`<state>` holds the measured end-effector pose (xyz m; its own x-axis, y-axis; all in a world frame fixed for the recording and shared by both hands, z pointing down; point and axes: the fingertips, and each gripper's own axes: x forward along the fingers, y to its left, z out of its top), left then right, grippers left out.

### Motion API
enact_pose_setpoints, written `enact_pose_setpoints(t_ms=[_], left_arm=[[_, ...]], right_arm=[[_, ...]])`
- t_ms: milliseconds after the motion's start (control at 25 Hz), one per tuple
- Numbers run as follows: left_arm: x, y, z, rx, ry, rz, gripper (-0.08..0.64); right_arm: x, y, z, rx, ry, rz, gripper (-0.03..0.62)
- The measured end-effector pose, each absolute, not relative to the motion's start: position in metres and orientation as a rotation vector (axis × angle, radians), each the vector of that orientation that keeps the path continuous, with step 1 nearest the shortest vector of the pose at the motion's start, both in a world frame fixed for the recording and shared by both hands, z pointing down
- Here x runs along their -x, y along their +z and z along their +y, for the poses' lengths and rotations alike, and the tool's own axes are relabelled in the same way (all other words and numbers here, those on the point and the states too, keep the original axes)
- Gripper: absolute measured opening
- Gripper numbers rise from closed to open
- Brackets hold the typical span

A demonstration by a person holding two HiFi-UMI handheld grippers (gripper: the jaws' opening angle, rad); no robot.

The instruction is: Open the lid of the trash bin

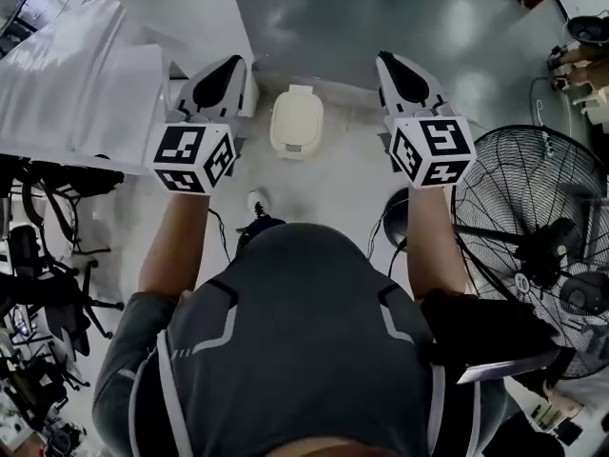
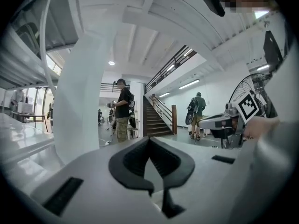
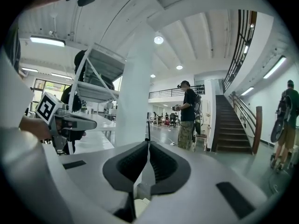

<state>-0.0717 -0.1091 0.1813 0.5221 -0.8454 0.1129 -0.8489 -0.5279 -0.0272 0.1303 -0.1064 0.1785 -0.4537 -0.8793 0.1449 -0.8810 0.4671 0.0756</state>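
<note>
Both tongs are out in front at about the same height. The left tongs [image 1: 220,80] are pinched tight with nothing between them, and the right tongs [image 1: 404,76] are just as tight and just as empty. The bin [image 1: 297,129] stands on the floor [image 1: 352,27] ahead of the person, between the two tongs in the head view and just off the corner of the white desk [image 1: 171,17]. Its lid [image 1: 296,110] is down flat, so the job hasn't begun.

Neither gripper view shows the bin at all (both look level across the hall), so the first thing is to tip a pair of tongs down until the lid comes into sight. One pair should do it, and my pick is the right, which has the clearer run. Which edge is the hinge I can't tell from up here, so check for the free lip before committing.

Part the tongs a little, take that lip between them, then swing it up and back in an arc rather than pulling straight up. A bin this small looks light and may slide or tip. The left tongs can rest against its side to steady it. Keep clear of the fan [image 1: 533,246] at the right.
</note>
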Motion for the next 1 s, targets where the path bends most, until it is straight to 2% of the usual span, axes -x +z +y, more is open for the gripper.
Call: enact_pose_setpoints(t_ms=[400, 720, 1000], left_arm=[[0.119, 0.213, -0.185, -2.721, 0.207, -1.382, 0.009], [0.143, 0.258, -0.233, -2.661, 0.278, -1.293, 0.009], [0.132, 0.301, -0.235, -2.617, 0.383, -1.271, 0.009]], right_arm=[[-0.092, 0.204, -0.169, -1.615, 0.081, -2.456, 0.034], [-0.085, 0.244, -0.209, -1.639, 0.256, -2.357, 0.09], [-0.087, 0.312, -0.225, -1.538, 0.423, -2.36, 0.131]])
